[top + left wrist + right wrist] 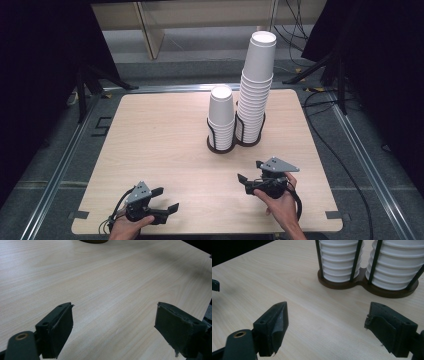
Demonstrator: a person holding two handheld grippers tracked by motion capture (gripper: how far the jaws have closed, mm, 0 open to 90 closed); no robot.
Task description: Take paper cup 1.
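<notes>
1. The left gripper [164, 198] sits at the table's 7 o'clock corner, held in a hand [131, 226] that comes in from the bottom edge; its jaws are spread with nothing between them and point toward 2 o'clock
2. In the left gripper view the two black jaws stand well apart over bare wooden table [107, 285]
3. The right gripper [250, 173] hovers near 5 o'clock, in the right hand [281, 202]; its jaws are spread and empty, pointing toward 10 o'clock
4. The dark double cup holder [235, 142] stands just past the table's centre, toward 1 o'clock, at about 11 o'clock from the right gripper and well apart from it
5. Its left ring carries the short stack of white paper cups [221, 116], its right ring the tall stack of white paper cups [256, 85]; the two stacks stand upright, just beside each other
6. In the right gripper view the holder's brown base [362, 285] and black wire uprights lie ahead of the jaws, toward 1 o'clock
</notes>
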